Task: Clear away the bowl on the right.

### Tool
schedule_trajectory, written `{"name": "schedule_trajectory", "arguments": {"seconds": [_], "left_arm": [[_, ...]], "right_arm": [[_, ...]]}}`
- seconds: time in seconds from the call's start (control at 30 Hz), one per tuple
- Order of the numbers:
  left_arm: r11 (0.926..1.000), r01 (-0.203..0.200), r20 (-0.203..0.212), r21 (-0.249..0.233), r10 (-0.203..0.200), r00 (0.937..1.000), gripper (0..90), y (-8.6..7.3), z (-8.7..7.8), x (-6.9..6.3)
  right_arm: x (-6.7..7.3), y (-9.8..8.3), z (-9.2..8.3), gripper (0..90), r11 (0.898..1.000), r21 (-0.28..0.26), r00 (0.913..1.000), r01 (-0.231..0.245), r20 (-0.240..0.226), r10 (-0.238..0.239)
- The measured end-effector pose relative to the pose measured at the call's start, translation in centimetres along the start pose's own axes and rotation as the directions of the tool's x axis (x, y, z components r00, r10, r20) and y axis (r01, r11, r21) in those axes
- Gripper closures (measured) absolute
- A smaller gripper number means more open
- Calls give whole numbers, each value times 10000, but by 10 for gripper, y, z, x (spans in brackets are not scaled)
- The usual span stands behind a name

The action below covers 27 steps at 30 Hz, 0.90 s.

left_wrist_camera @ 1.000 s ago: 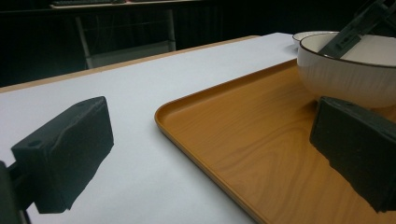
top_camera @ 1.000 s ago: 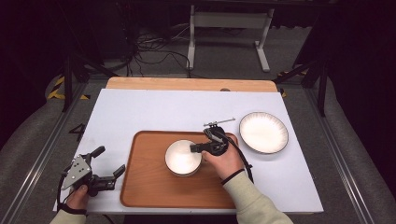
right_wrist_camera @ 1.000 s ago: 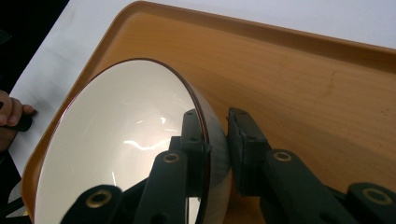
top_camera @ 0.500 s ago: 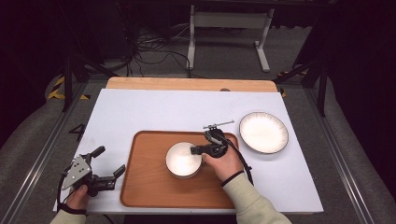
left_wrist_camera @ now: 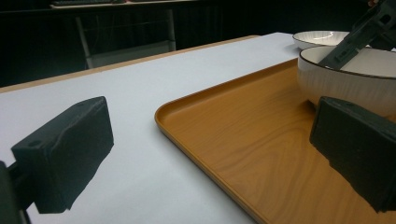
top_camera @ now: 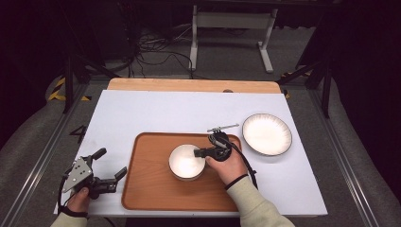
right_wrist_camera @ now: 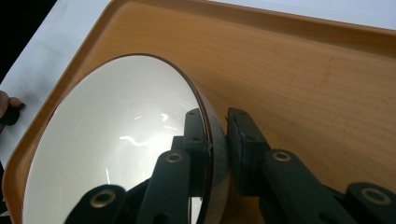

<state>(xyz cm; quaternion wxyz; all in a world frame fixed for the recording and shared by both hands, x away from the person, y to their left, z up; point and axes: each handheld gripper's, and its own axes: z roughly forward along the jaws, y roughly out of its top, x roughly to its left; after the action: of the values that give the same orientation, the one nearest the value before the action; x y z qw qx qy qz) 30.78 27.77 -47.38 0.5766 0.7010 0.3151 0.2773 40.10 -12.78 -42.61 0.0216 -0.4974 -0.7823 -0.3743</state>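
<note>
Bowl point(top_camera: 186, 162) seated on tray point(top_camera: 151, 189), centre. Rim at 3 o'clock clamped by right hand-held gripper point(top_camera: 197, 152). Left hand-held gripper point(top_camera: 109, 163) held apart, parked on surface point(top_camera: 142, 113) at bowl's 8 o'clock, farther off.

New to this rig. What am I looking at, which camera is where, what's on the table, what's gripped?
No robot arm: a person holds a two-jaw gripper in each hand. The high view looks down on the white table; each gripper view comes from a camera riding on that gripper. A wooden tray carries a white bowl; a plate sits on the table at the tray's right. The right gripper is clamped on the bowl's rim, one jaw inside, one outside. The left gripper rests open beside the tray, holding nothing.
</note>
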Motion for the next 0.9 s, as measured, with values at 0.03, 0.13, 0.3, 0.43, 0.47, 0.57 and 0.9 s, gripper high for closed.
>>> {"name": "schedule_trajectory", "arguments": {"seconds": [0.03, 0.13, 0.3, 0.43, 0.47, 0.57, 0.9], "left_arm": [[10000, -3, -2, 1, 3, 10000, 3, 0, 0, 0], [10000, 39, -17, -30, -39, 10000, 3, 0, 0, 0], [10000, 16, -10, -25, -16, 10000, 3, 0, 0, 0], [10000, 45, -14, -29, -45, 10000, 3, 0, 0, 0], [10000, 52, -22, -29, -52, 10000, 3, 0, 0, 0], [10000, 52, -25, -31, -52, 10000, 2, 0, 0, 0], [10000, 42, -17, -9, -42, 10000, 3, 0, 0, 0]], "right_arm": [[0, 0, 0, 767, 10000, 3, 10000, 51, 45, -51], [0, 0, -1, 706, 9996, -52, 9994, 264, 227, -263], [2, 0, -7, 622, 9957, -441, 9953, 812, 570, -786], [2, 1, -14, 567, 9875, -979, 9907, 1237, 684, -1173], [2, 1, -15, 560, 9860, -1071, 9902, 1279, 699, -1208], [2, 1, -21, 510, 9750, -1498, 9855, 1639, 683, -1552], [5, -2, -38, 442, 9268, -2542, 9610, 2765, 665, -2685]]}}
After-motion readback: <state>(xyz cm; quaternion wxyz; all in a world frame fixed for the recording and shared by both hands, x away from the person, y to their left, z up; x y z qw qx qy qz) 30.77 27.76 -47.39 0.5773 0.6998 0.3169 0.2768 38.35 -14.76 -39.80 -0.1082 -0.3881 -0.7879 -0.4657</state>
